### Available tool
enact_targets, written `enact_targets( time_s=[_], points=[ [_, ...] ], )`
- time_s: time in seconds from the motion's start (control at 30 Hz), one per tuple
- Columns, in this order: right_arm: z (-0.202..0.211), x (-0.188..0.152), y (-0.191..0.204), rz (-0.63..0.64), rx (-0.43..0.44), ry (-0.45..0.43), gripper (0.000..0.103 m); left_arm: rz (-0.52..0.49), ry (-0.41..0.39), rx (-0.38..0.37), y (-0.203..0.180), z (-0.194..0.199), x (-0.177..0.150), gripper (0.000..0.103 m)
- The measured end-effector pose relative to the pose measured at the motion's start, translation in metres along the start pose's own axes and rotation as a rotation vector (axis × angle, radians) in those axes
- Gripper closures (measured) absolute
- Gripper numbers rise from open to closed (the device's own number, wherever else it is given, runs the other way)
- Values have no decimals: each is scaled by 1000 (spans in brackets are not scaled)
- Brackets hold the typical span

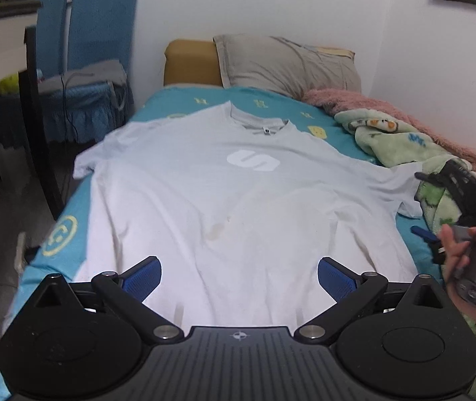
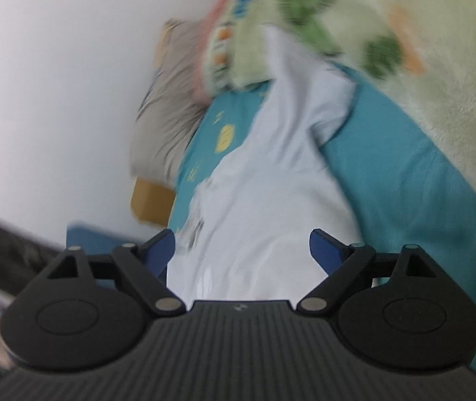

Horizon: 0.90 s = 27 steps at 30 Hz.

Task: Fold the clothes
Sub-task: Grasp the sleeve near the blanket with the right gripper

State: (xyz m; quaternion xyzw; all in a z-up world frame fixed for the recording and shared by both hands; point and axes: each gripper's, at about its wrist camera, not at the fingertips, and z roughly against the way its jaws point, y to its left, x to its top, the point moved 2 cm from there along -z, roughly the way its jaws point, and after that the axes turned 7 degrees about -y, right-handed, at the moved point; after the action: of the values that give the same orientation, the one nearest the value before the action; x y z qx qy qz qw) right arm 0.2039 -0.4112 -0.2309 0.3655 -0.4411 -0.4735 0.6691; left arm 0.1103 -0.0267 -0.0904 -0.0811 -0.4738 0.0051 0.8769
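A white T-shirt [image 1: 238, 200] with a white S logo lies spread flat, front up, on the teal bed sheet [image 1: 70, 230], collar toward the pillow. My left gripper [image 1: 239, 275] hovers open above the shirt's hem with nothing between its blue pads. In the left wrist view the right gripper's black body [image 1: 461, 193] shows at the right edge, held by a hand [image 1: 471, 274] beside the shirt's right sleeve. The right wrist view is blurred and tilted: my right gripper [image 2: 242, 250] is open over the T-shirt [image 2: 271, 183], near its sleeve.
A grey pillow [image 1: 288, 63] and a tan headboard cushion [image 1: 191, 61] lie at the bed's head. A green patterned blanket [image 1: 398, 137] and pink fleece [image 1: 371, 100] run along the right side by the wall. A chair [image 1: 97, 67] and dark table leg [image 1: 37, 127] stand left of the bed.
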Motion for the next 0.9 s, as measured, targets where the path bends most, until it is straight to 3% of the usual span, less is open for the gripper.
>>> enact_targets(
  time_s=[0.17,0.23,0.4,0.7,0.9],
  points=[
    [-49,18,-33,-103,-32,-70,15,8,36,-24,-5,-23,-4,2],
    [-63,18,-25,-69,-8,-93,14,23,40,-43,-5,-28,-3,2],
    [-93,12,-8,-5,-49,-112,14,93,56,-76,-2,-35,2,2],
    [-112,20,3,46,28,-250,14,241,112,-61,21,-45,-1,2],
    [-110,36,2,138,46,-362,15,286,159,-76,24,-50,-5,2]
  ],
)
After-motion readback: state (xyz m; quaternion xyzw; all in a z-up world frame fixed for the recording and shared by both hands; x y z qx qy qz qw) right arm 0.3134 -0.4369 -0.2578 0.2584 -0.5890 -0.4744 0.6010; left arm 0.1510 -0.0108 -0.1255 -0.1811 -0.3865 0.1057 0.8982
